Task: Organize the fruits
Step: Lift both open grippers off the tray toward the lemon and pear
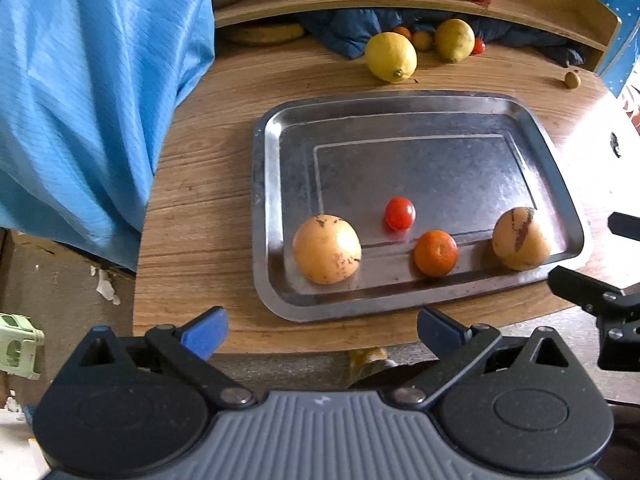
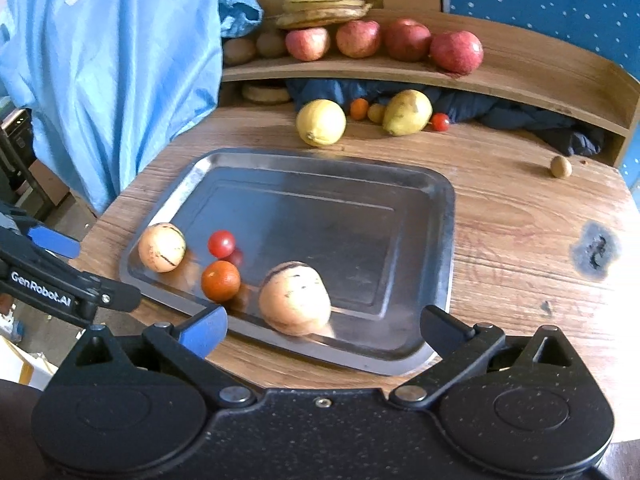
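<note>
A steel tray [image 1: 440, 120] [image 2: 420, 200] lies on the round wooden table. Along its near edge sit two pale striped melons [image 1: 326, 249] [image 1: 520, 238], a small orange [image 1: 435, 253] and a cherry tomato [image 1: 399, 213]. In the right wrist view they show as the melons [image 2: 162, 246] [image 2: 295, 297], the orange [image 2: 220, 280] and the tomato [image 2: 221, 243]. My left gripper [image 1: 322, 330] is open and empty just before the tray's near edge. My right gripper [image 2: 324, 330] is open and empty, close to the nearer melon.
Behind the tray lie a lemon [image 2: 321, 122], a pear-like fruit [image 2: 407, 113], small oranges and a tomato [image 2: 440, 121]. A wooden shelf [image 2: 520, 76] holds apples [image 2: 456, 51], kiwis and bananas [image 2: 326, 2]. A blue cloth [image 2: 112, 60] hangs at the left. A small nut [image 2: 561, 166] lies at the far right.
</note>
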A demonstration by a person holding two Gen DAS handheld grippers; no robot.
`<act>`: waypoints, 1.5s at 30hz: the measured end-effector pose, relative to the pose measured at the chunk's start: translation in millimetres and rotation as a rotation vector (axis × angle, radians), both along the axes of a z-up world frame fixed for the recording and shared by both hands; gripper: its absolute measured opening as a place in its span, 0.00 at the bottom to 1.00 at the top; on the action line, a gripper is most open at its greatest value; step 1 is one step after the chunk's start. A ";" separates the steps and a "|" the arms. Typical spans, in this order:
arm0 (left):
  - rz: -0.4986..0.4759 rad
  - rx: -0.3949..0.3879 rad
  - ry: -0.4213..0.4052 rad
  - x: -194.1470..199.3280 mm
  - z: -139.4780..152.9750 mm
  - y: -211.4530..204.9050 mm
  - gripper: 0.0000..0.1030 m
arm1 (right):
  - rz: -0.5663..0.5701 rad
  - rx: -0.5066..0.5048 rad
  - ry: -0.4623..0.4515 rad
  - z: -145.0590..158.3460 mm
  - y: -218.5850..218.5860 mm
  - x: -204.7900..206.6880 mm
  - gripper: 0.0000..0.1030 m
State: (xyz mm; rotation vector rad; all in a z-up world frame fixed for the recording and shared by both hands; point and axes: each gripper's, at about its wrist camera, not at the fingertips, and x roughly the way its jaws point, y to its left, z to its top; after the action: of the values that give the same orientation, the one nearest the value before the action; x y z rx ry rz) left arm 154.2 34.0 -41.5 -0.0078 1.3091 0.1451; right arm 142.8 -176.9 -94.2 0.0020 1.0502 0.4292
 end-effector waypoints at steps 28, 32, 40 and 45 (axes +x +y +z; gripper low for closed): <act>-0.030 0.069 -0.012 63.4 -5.0 -9.3 0.99 | -0.117 -0.014 -0.007 -7.4 -33.0 42.4 0.99; -0.038 0.068 -0.013 77.4 -11.1 -8.4 0.99 | -0.125 -0.017 -0.012 -9.1 -33.4 54.9 0.99; -0.039 0.069 -0.011 102.2 -23.7 -2.1 0.99 | -0.142 -0.024 -0.011 -16.0 -29.4 82.3 0.99; -0.030 0.047 -0.047 120.6 -29.0 -4.1 0.99 | -0.159 -0.028 -0.005 -22.2 -25.7 94.9 0.99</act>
State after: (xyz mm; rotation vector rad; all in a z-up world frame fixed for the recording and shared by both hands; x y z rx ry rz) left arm 274.8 29.9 -70.5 0.0486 1.2581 0.1494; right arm 237.7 -202.6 -116.4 0.0589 1.0423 0.2697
